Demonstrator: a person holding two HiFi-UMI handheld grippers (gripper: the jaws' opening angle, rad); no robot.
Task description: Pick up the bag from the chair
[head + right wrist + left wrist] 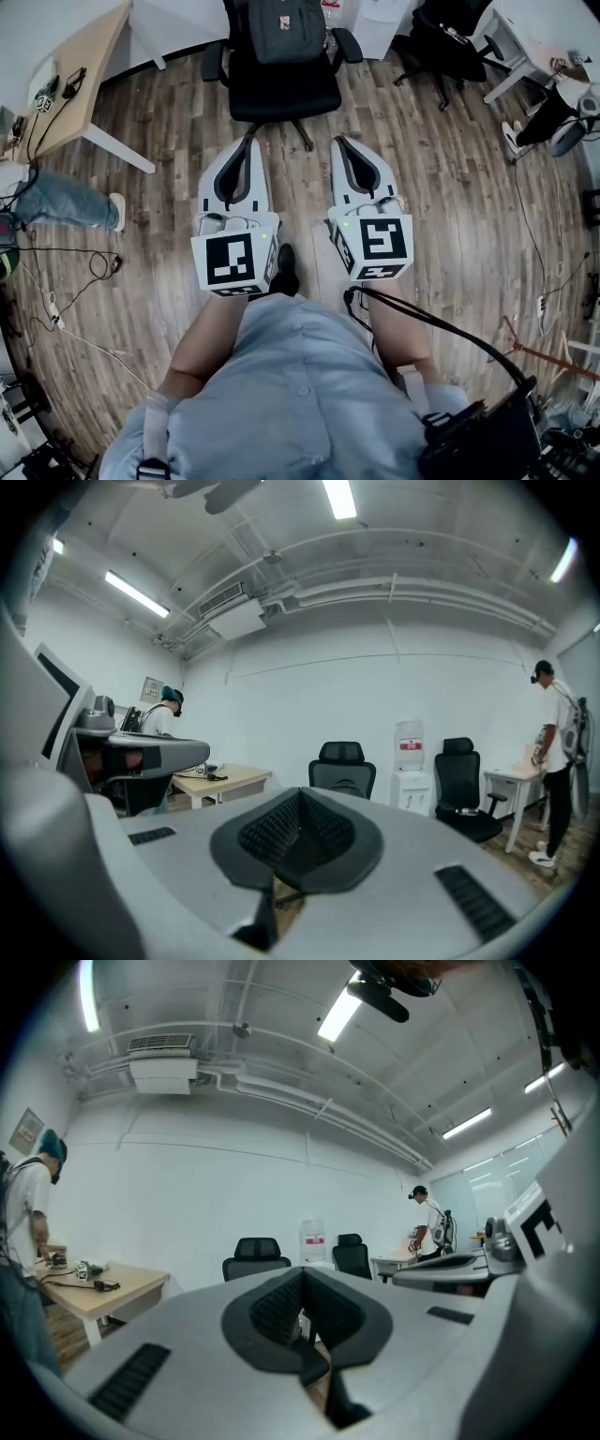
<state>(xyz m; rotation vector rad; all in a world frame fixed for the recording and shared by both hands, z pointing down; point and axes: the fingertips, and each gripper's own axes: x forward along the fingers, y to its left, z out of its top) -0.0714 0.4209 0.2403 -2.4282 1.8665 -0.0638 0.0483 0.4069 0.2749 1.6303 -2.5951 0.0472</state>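
Fingers [232, 178] shut flat together on both sides, nothing clamped.

Head view: left gripper [249, 142] and right gripper [339, 142] sit side by side, level. Forearms are stretched forward, tips aimed at the black chair [286, 89]. Bag [286, 30] is a dark grey backpack, upright on the seat against the backrest, contents not visible, clear of both grippers.

Left gripper view: pads [281, 1312] meet, empty.

Right gripper view: pads [281, 832] meet, same chair [342, 766] straight ahead.

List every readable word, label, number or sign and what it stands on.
None can be read.
Water dispenser: red label, too small to read.
Wall poster: blurred.
Cube markers on left tool and right tool: patterns, not words.
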